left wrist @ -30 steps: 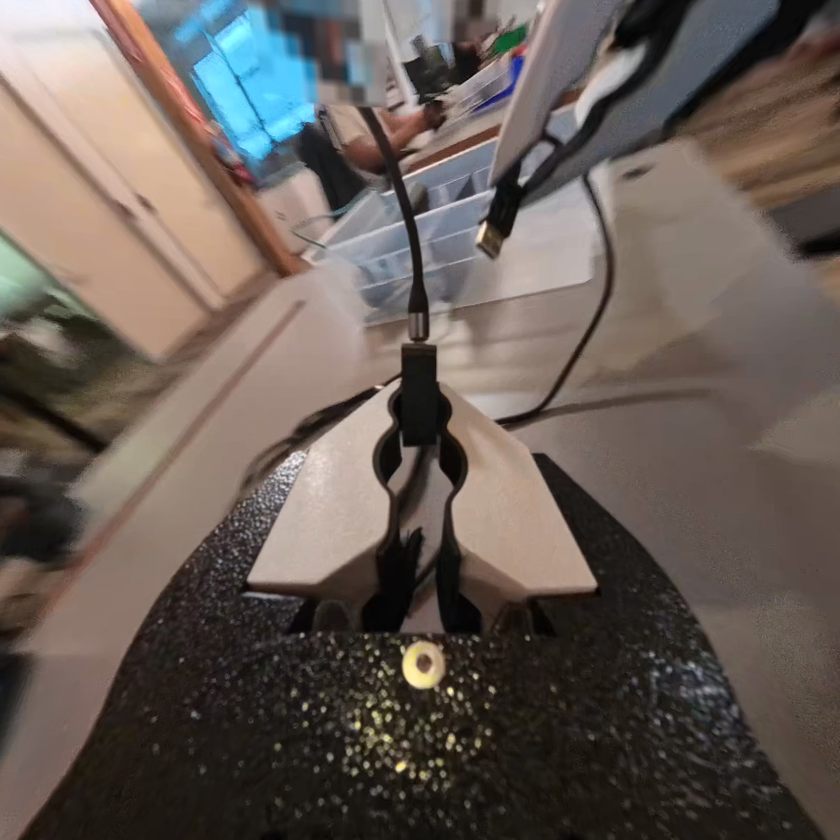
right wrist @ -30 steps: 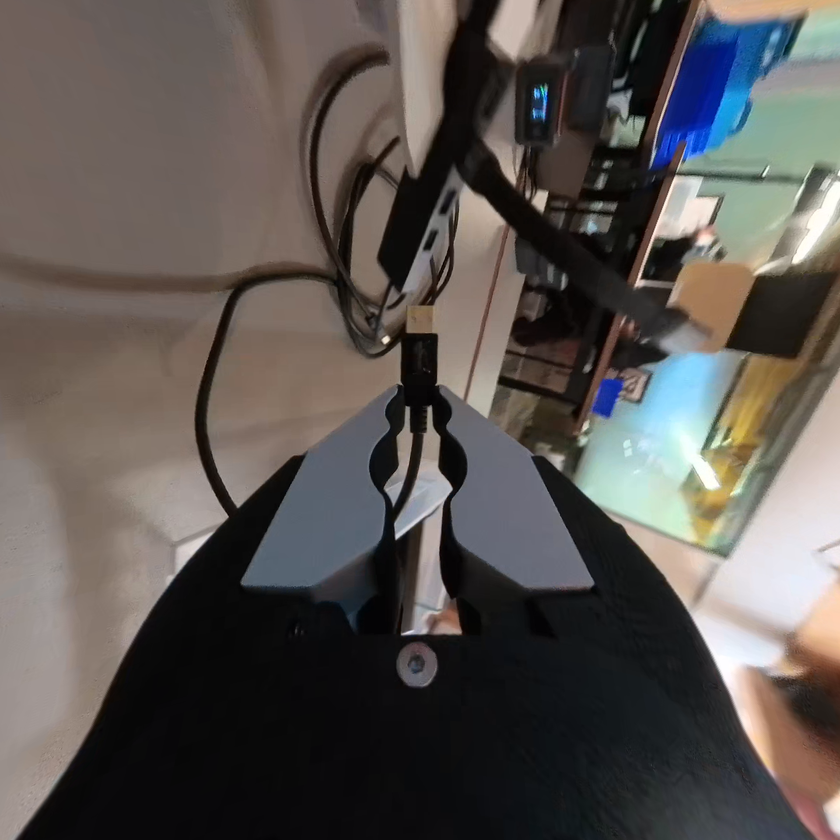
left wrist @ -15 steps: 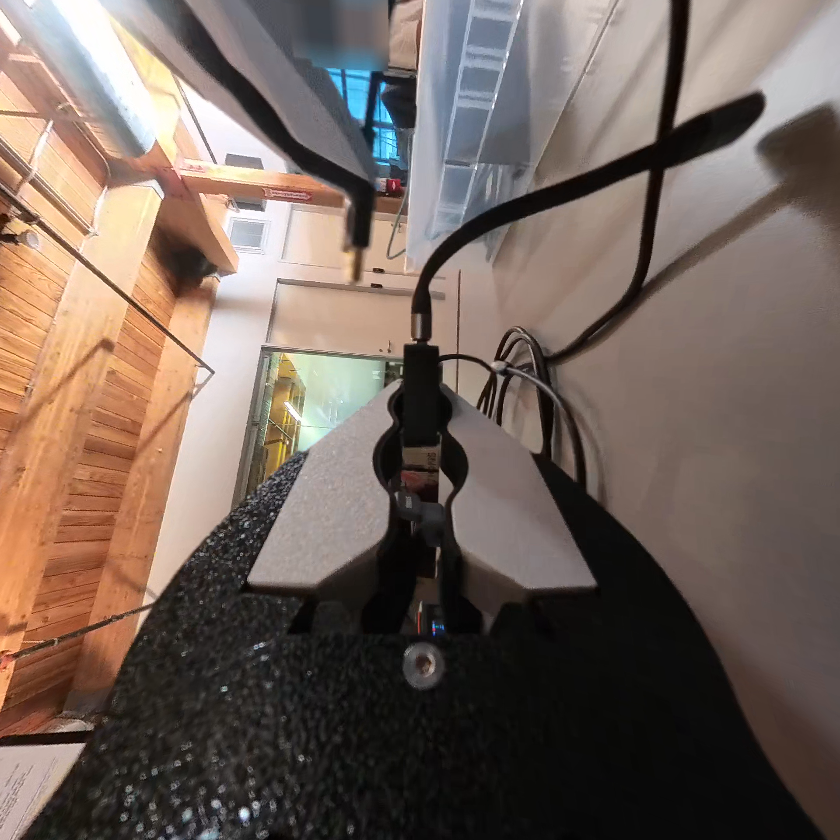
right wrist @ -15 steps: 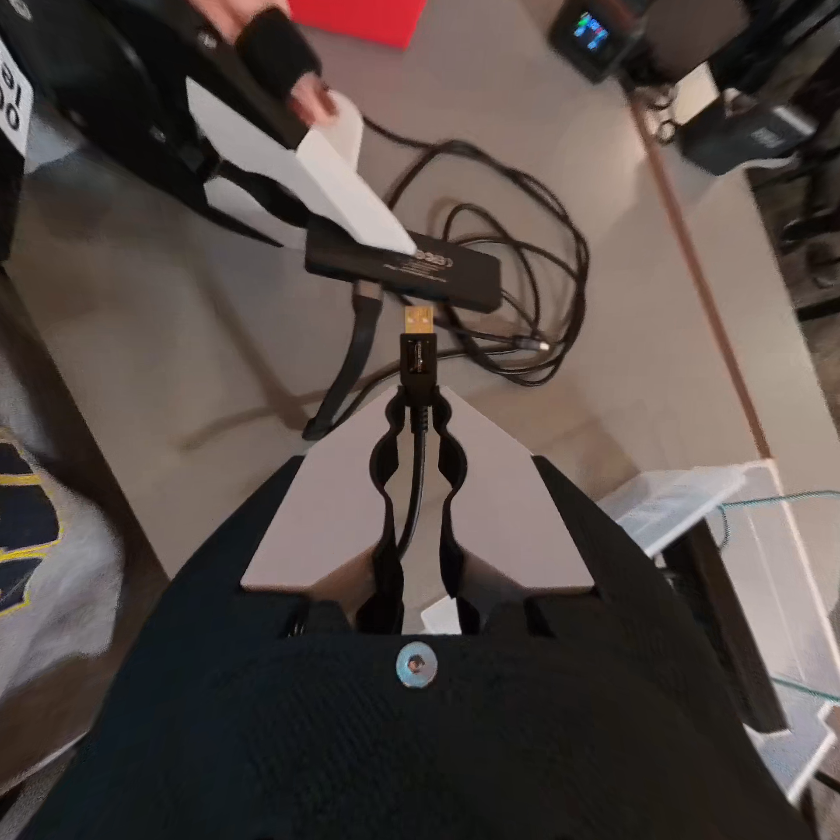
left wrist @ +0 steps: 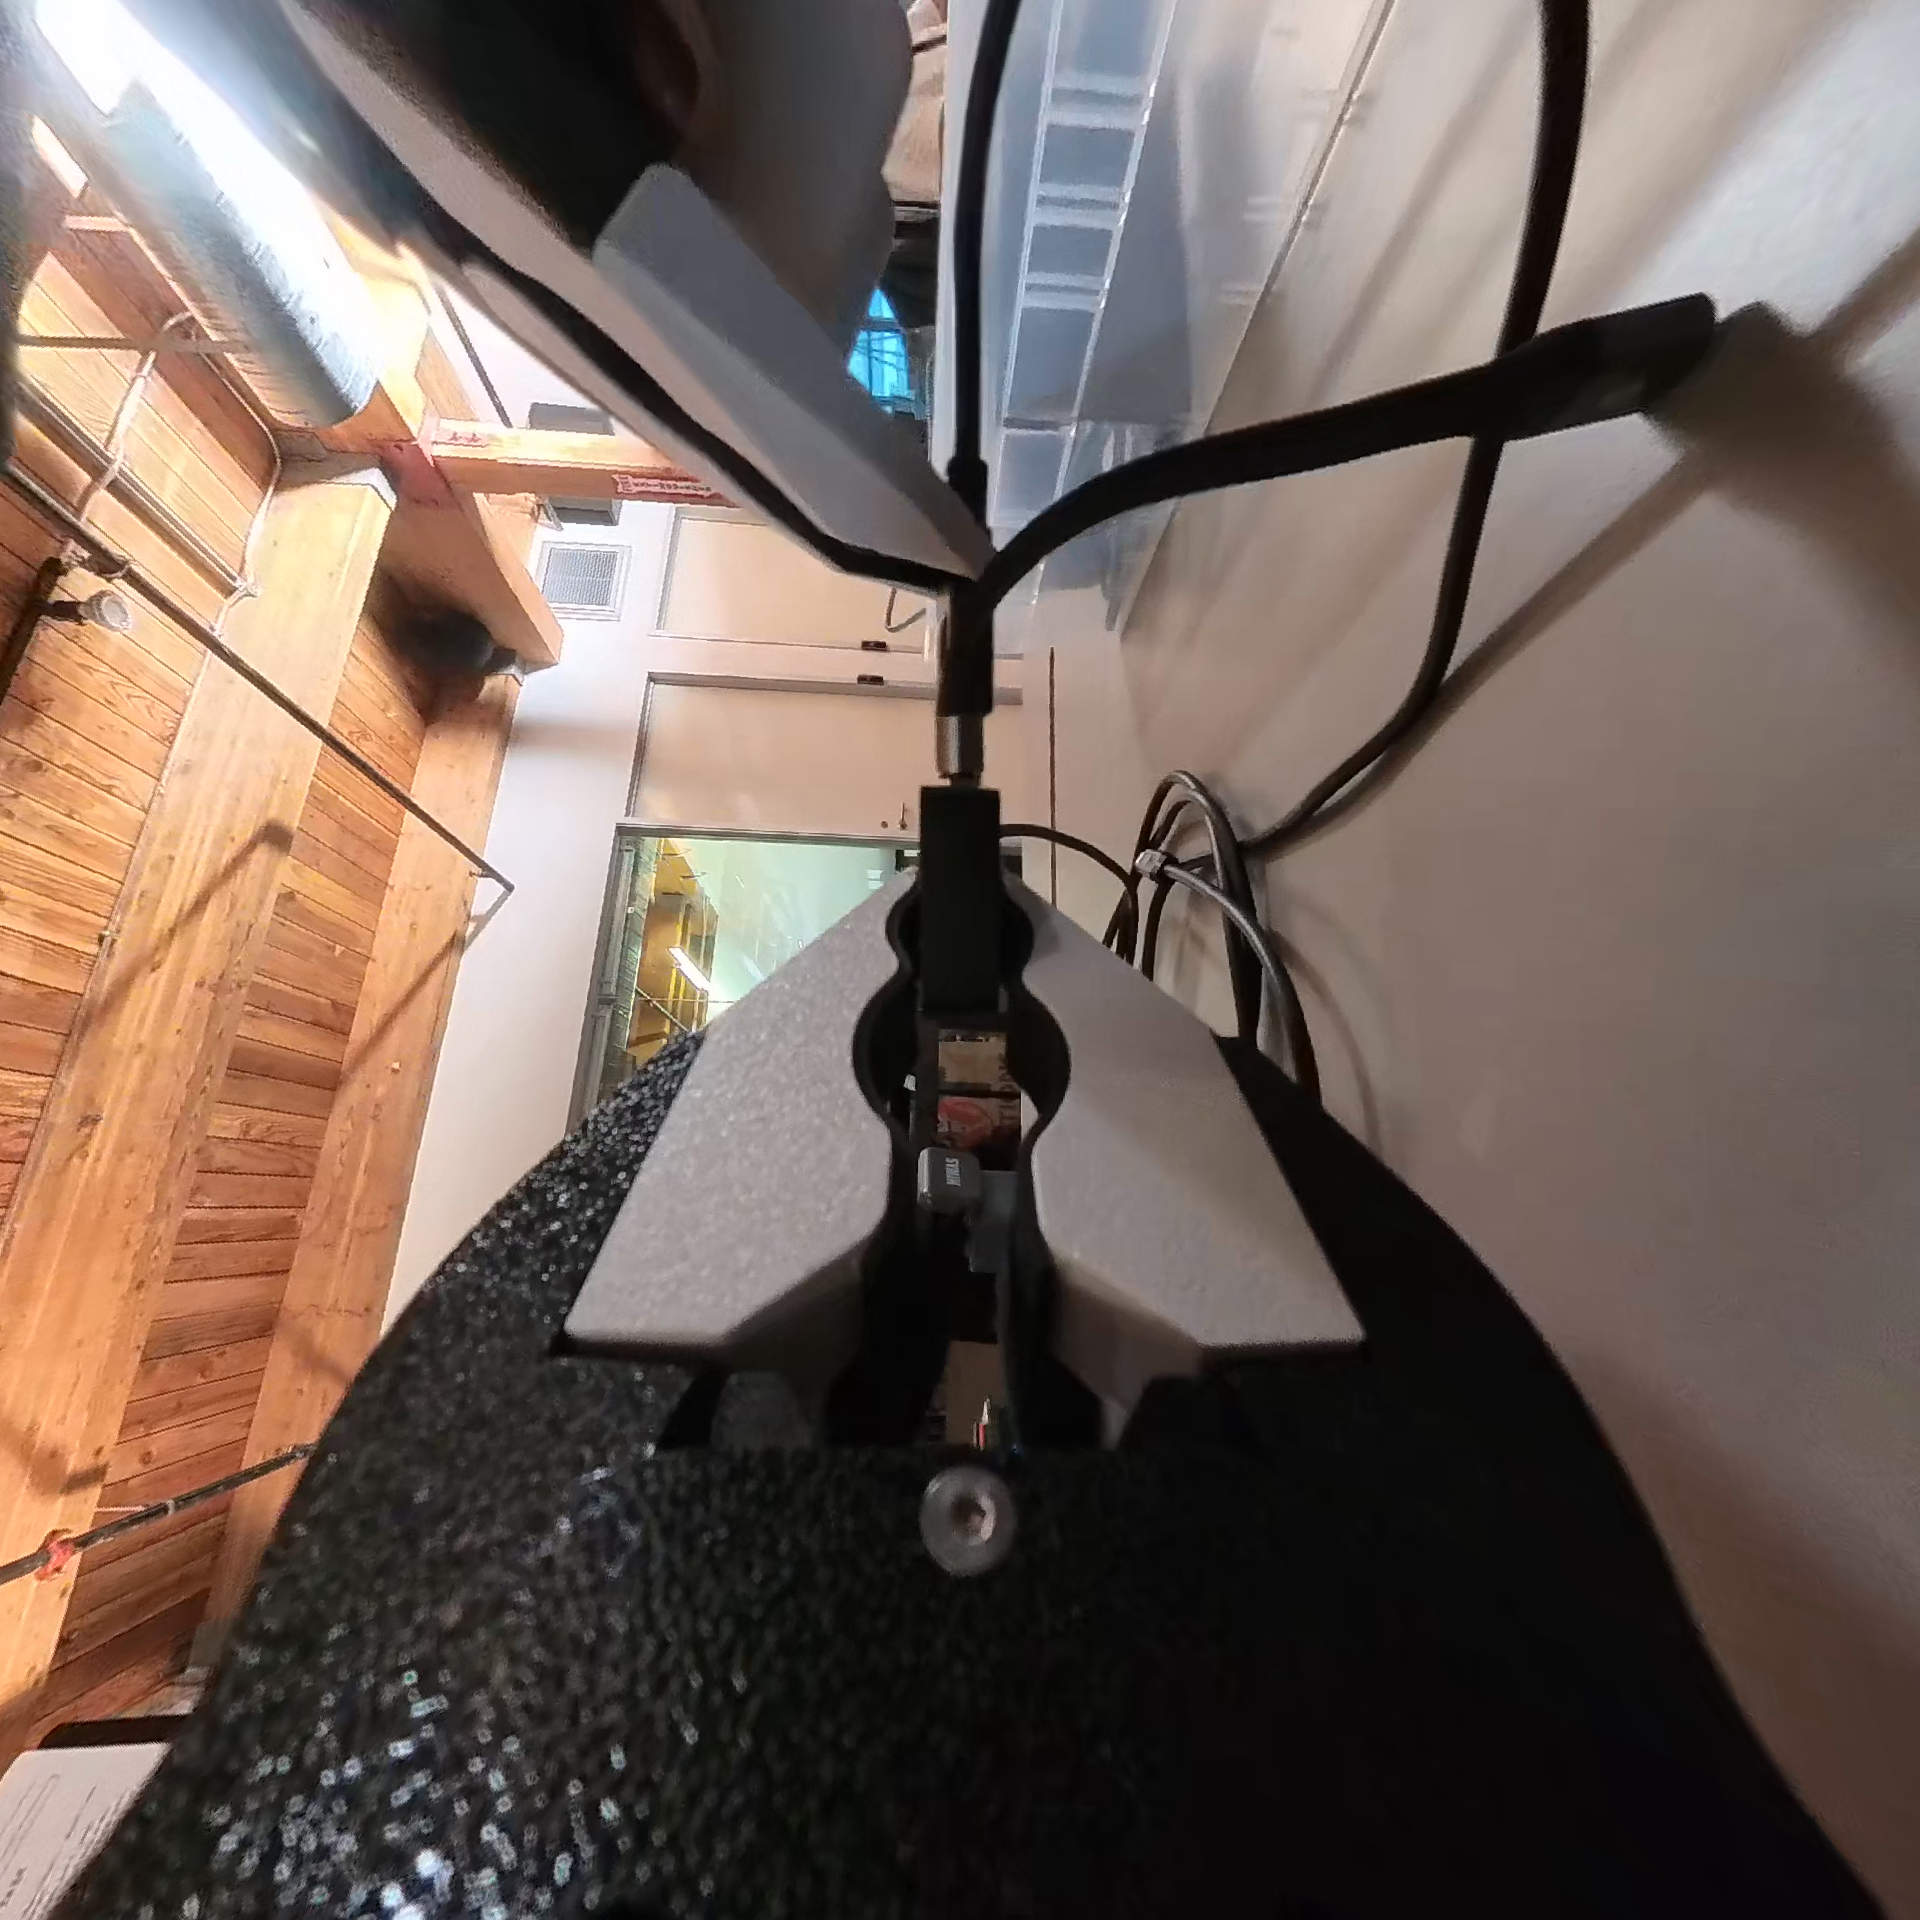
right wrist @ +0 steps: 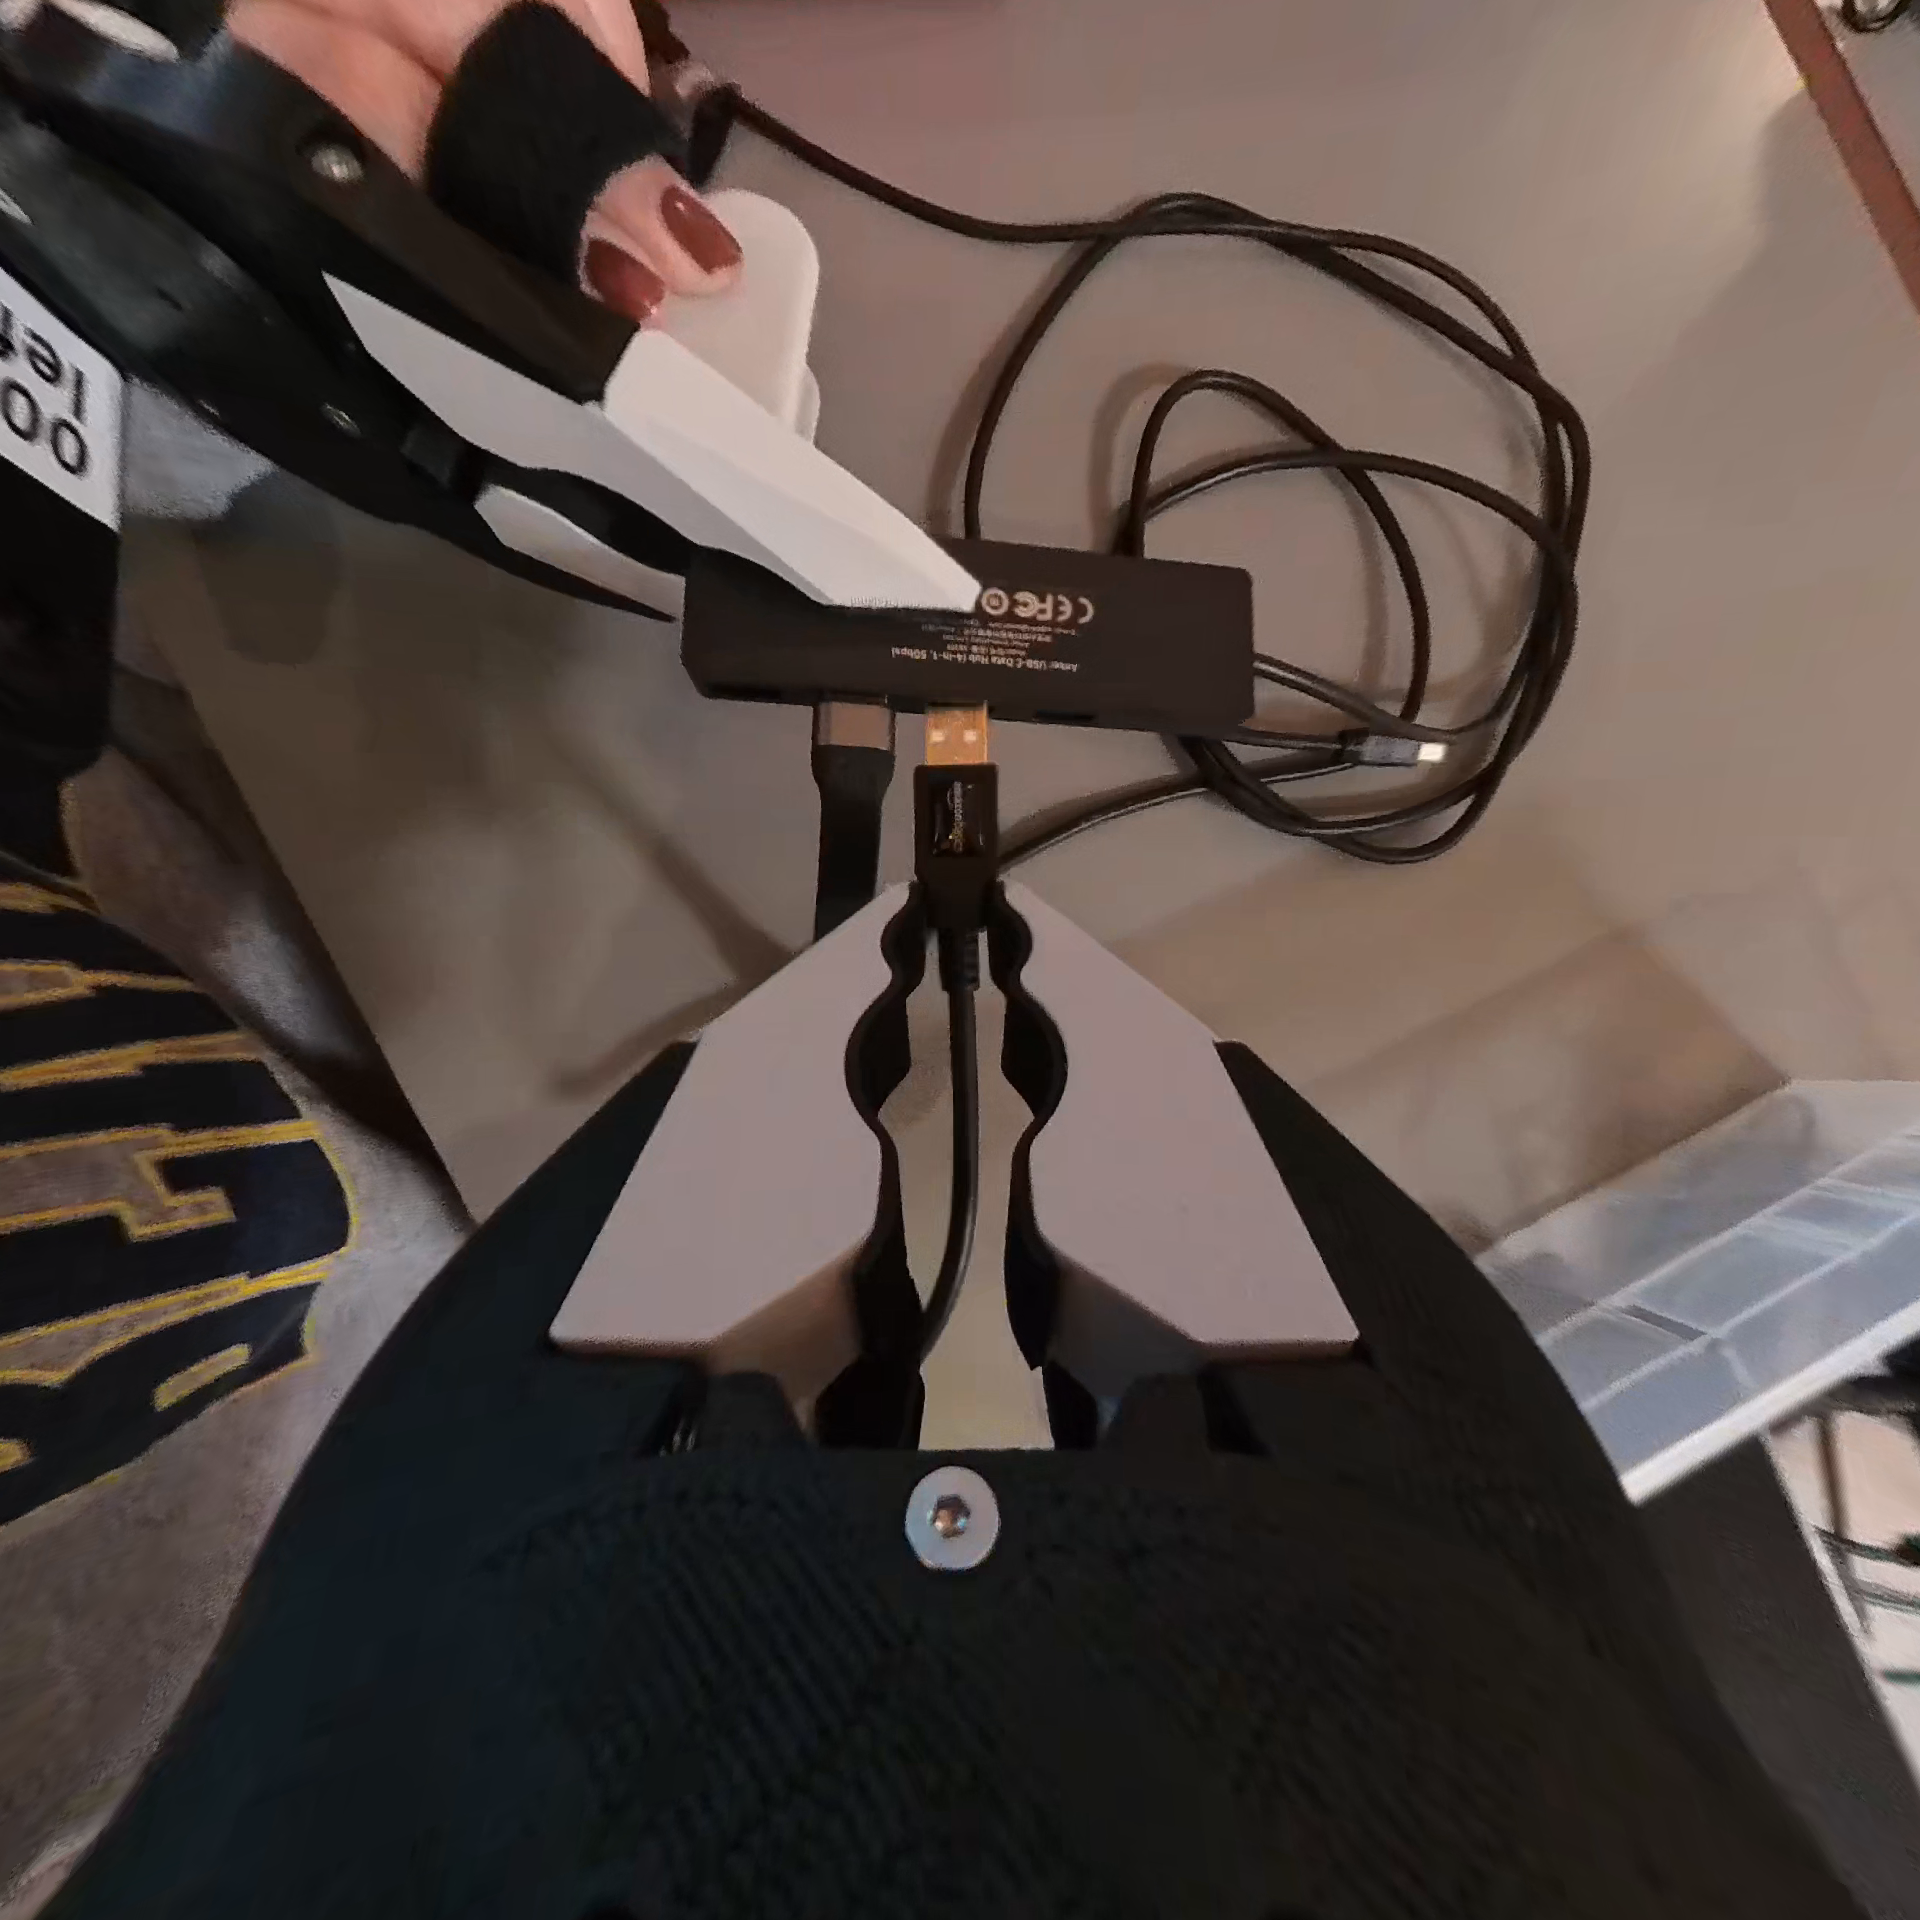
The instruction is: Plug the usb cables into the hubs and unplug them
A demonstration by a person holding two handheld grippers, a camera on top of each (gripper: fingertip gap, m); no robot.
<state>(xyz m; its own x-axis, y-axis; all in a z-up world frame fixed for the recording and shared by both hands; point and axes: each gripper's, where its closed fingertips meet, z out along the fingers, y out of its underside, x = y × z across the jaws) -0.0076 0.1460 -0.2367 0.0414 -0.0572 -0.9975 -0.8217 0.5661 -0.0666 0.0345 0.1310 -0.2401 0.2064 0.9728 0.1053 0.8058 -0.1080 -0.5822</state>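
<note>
Change: the right gripper (right wrist: 956, 914) has closed in; its gold USB plug (right wrist: 957, 734) now sits at the black hub's (right wrist: 1101, 649) port edge.
Grips: right pinches that plug's cable; left gripper (left wrist: 961, 914) pinches the hub.
Room: coiled cables (right wrist: 1382, 582) crowd the hub's far side.
Hidden: insertion depth unclear.

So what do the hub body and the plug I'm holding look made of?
The hub looks like matte black plastic: dull and glare-free. The plug in the right gripper has a shiny gold-toned metal shell, likely plated, and a black, apparently moulded plastic grip.
</note>
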